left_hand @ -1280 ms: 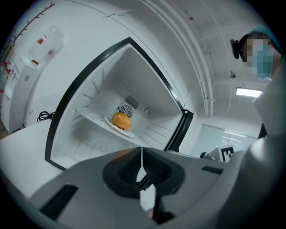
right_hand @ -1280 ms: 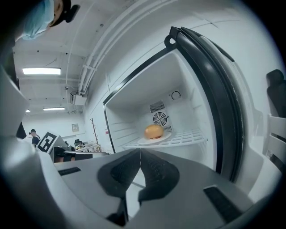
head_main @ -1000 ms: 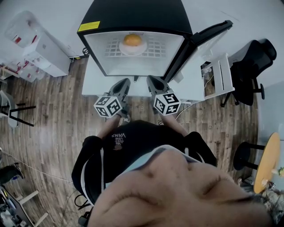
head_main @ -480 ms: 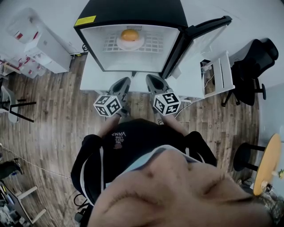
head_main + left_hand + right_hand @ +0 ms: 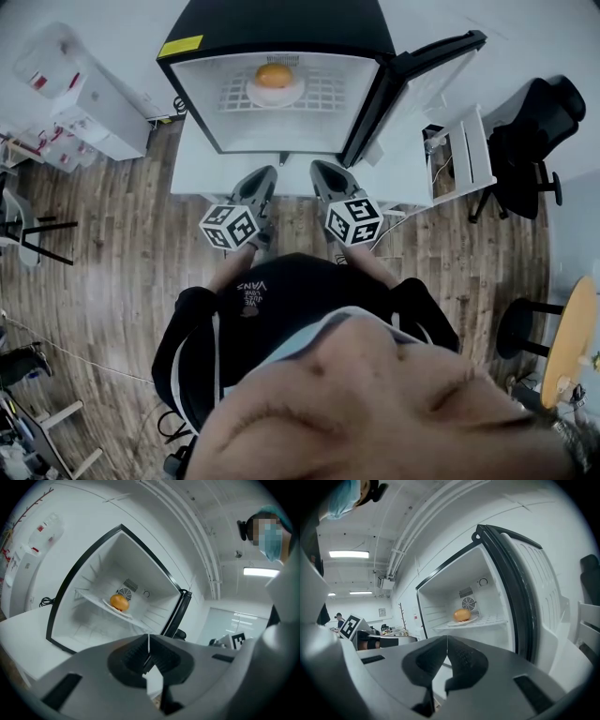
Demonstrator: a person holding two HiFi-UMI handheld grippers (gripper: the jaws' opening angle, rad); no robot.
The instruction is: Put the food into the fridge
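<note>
Wood floor (image 5: 112,234) underfoot, fridge (image 5: 281,28) standing open. Left tongs (image 5: 260,180) and right tongs (image 5: 324,174) are both pinched closed, empty. The food (image 5: 274,75) sits on a plate (image 5: 259,94) inside, straight ahead of their tips.

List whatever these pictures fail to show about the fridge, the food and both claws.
- Food on the plate: too small in every view to name, just a round orange item.
- Yellow label on the fridge: head view, print too small.
- Fridge door pockets: nearly edge-on in the head view, cut off by the right gripper view's rim.
- Left claw and right claw tips: too small in the head view.
</note>
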